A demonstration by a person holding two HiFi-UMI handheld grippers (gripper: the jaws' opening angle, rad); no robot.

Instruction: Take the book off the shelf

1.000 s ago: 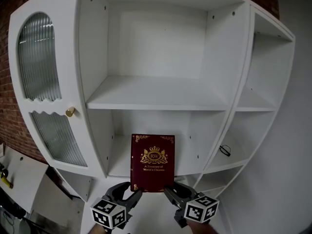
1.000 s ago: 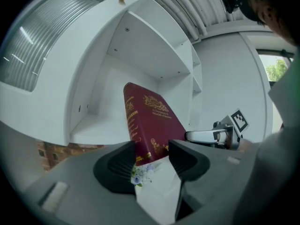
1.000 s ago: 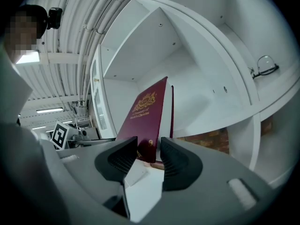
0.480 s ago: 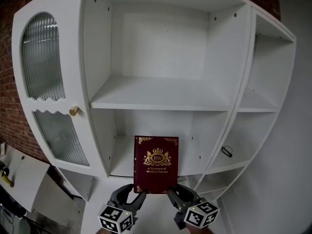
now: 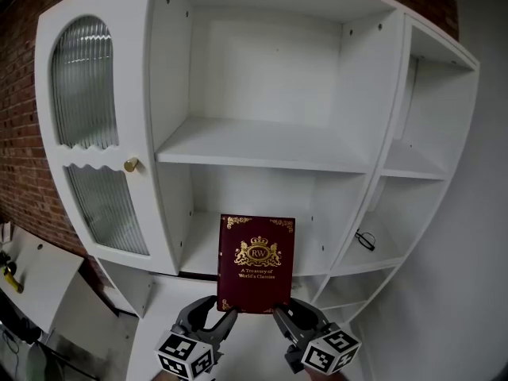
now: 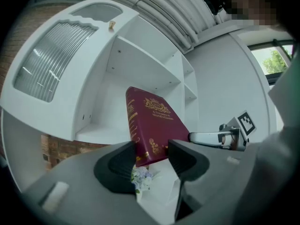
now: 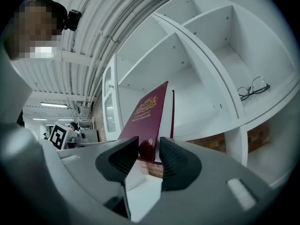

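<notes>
Behind the white shelf unit [image 5: 262,145] runs a red brick wall [image 5: 20,149], a plain white wall [image 5: 468,276] stands to its right, and its left door [image 5: 83,86] has ribbed glass.

The book's [image 5: 255,263] bottom corners are hidden behind my jaws. The head view's lower edge cuts off my left gripper [image 5: 213,317] and right gripper [image 5: 295,316]. A pale flowery patch [image 6: 140,176] beneath the book is too blurred to name.

The left hand-held gripper [image 6: 152,150] clamps its jaws on the lower corner of a maroon, gilt-stamped book [image 6: 152,118], seen tilted before a white shelf unit [image 6: 140,60]. The right hand-held gripper [image 6: 194,137], marker cube showing, reaches the book's other edge. A ribbed glass door [image 6: 51,62] stands at left.
</notes>
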